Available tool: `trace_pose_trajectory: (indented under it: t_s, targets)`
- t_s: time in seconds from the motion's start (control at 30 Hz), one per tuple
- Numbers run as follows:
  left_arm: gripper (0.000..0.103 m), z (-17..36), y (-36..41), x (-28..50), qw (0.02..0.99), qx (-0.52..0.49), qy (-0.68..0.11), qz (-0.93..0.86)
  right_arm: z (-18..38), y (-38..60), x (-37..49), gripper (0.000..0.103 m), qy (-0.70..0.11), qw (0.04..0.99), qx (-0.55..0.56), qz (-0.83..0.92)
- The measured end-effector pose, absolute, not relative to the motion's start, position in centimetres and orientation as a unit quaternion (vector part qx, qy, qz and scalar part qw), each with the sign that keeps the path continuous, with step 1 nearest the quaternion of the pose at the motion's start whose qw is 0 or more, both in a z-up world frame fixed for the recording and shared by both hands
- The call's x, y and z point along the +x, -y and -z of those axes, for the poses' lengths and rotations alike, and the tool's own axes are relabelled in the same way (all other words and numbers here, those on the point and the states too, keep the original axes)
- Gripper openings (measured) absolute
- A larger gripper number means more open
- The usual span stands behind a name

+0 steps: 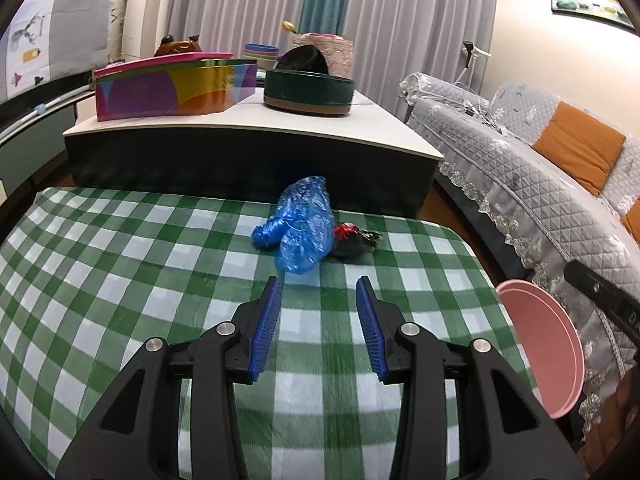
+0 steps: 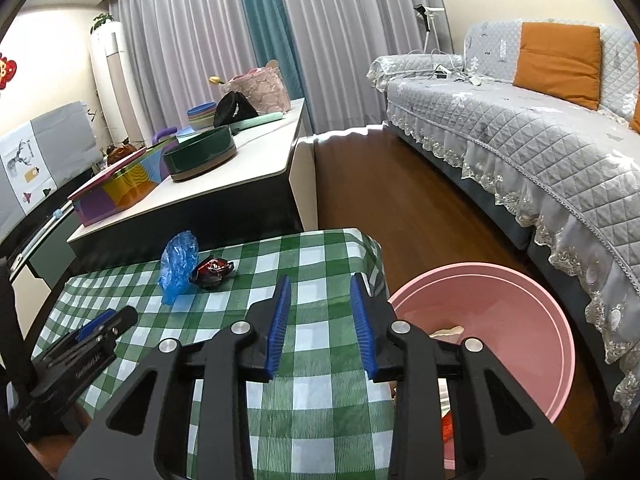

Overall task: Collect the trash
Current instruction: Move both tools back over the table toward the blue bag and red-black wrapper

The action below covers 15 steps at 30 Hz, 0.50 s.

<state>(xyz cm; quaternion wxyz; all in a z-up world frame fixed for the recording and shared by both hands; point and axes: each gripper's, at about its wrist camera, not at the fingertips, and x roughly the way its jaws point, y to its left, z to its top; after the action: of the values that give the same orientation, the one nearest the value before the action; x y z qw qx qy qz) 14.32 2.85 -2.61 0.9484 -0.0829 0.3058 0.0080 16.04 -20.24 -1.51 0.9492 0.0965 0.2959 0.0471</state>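
The left gripper hovers wide open and empty, just short of the crumpled blue plastic lying far on the checked tablecloth. A dark red wrapper touches the plastic's right side. The right gripper is equally open, holding nothing, beside the pink basin. A shallow pinch could let the slippery film slide out, or drag the wrapper off the far edge.

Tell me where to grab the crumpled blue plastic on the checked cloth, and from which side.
Grip the blue plastic at its near lower lobe, where it bulges toward the open left gripper. Come straight from the near side, jaws astride that lobe. The dark red wrapper lies against its right flank, so a right-side approach would likely catch both.
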Motion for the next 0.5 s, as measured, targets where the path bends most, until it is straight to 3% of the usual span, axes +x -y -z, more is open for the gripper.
trace_pose_trajectory:
  t_s: [0.5]
  targets:
    - [0.038, 3.5, -3.4, 18.0, 0.948, -0.097, -0.302, -0.003, 3.4, 18.7, 18.6, 0.031, -0.311, 0.942, 0.102, -0.068]
